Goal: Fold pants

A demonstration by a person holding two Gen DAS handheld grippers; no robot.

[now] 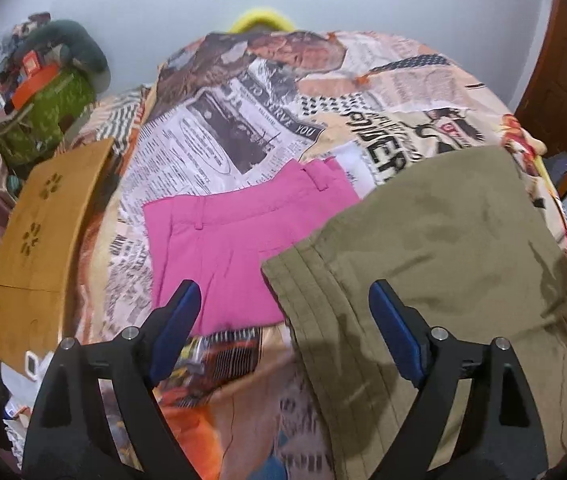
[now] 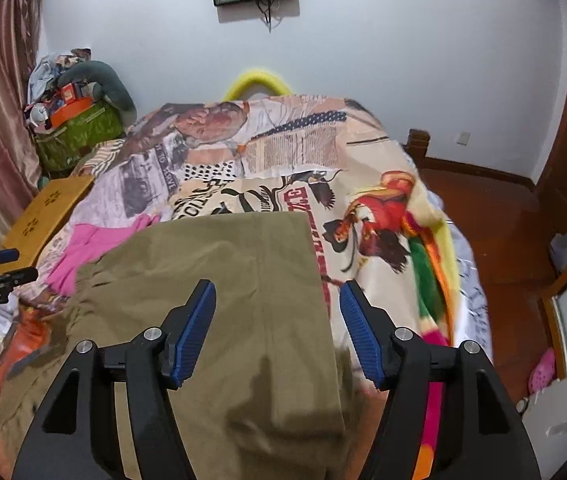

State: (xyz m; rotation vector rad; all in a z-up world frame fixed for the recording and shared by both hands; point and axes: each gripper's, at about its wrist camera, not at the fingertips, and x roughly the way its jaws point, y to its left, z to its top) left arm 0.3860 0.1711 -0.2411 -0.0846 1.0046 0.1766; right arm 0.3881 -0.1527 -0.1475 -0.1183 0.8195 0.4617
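The olive-khaki pants [image 2: 219,280] lie spread on the bed, over a newsprint-collage bedspread [image 1: 251,120], with a folded pink pair of pants [image 1: 223,240] just beside them at about ten o'clock from the khaki cloth in the right wrist view. Both claws hang above the khaki fabric, and neither one grips anything. The left claw [image 1: 283,308] stands wide apart over the stitched edge of the khaki pants, where that edge meets the pink pair. The right claw [image 2: 277,308] is parted too, straddling the pants' right-hand edge, with cloth beneath it but no pad pressing on it.

I judge the step in hand to be taking hold of the near part of the khaki pants for a fold. To do it well, each claw should come down on an edge, not on the flat middle, and pinch all layers together so that none slips loose. The left claw should stay clear of the pink pair, which lies just beside its target. Both grips should sit level with each other so the fold comes out square, and wrinkles near nine o'clock want smoothing.

Readable print on the bedspread includes "TO SERVE YOU" [image 1: 279,116]. Large black letters at two o'clock are partly covered, and I cannot read them whole. A wooden board [image 1: 43,224] at nine o'clock bears paw-print cutouts and no words.
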